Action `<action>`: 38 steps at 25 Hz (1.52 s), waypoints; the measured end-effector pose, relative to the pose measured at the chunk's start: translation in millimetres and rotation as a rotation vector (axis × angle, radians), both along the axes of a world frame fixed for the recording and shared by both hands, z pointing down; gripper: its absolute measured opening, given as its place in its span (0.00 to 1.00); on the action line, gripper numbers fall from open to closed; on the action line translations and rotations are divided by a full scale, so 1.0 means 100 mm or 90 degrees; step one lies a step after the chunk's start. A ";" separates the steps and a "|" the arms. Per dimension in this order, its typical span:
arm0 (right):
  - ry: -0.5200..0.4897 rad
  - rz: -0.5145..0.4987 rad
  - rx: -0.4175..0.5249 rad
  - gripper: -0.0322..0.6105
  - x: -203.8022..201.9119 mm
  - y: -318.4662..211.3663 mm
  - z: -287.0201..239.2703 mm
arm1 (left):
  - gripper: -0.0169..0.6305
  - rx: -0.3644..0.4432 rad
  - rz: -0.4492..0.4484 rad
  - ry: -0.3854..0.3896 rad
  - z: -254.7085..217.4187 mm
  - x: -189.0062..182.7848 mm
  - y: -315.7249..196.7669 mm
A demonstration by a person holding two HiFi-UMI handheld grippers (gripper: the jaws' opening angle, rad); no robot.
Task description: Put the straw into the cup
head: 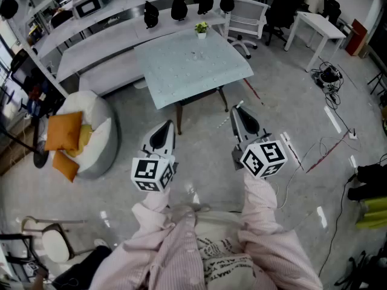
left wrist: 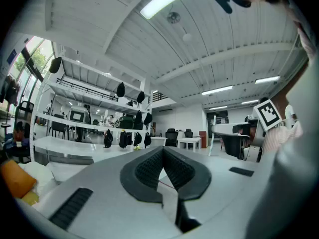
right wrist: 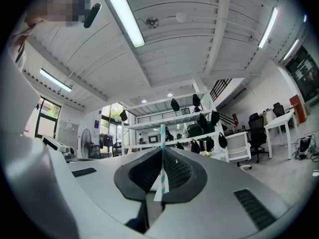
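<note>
I hold both grippers level at waist height, over the floor in front of a pale table (head: 163, 80). My right gripper (head: 236, 109) is shut on a thin white straw with teal stripes (right wrist: 162, 139), which stands upright between the pad tips (right wrist: 162, 152). In the head view a short white bit of the straw (head: 240, 104) shows at the jaw tips. My left gripper (head: 165, 127) has its jaws meeting at the tips (left wrist: 162, 150) with nothing between them. No cup can be made out in any view. On the table I see only a small potted plant (head: 201, 29).
A white beanbag with orange cushions (head: 81, 135) lies on the floor at left. Long white shelving with black bags (head: 178, 6) runs behind the table. A white office chair (head: 248, 17) and a white desk (head: 317, 26) stand at back right. Cables (head: 329, 74) trail on the right floor.
</note>
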State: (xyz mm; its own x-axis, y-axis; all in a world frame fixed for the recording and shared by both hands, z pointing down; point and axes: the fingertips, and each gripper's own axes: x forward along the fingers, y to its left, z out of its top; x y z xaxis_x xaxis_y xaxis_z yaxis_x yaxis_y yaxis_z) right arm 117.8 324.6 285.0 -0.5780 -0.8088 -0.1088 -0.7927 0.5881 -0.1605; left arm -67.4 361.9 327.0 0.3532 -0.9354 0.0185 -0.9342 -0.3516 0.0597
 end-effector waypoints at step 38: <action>-0.054 0.045 -0.061 0.06 -0.05 -2.45 0.27 | 0.03 -0.091 0.018 0.040 0.52 -0.25 -2.49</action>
State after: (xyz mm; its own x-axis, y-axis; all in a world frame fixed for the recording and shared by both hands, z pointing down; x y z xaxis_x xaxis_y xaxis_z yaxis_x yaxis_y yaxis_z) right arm 113.2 79.4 311.8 -0.5111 -0.8562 -0.0751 -0.8131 0.5100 -0.2806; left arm -92.6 112.6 379.1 0.3840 -0.9144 0.1279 -0.9170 -0.3615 0.1686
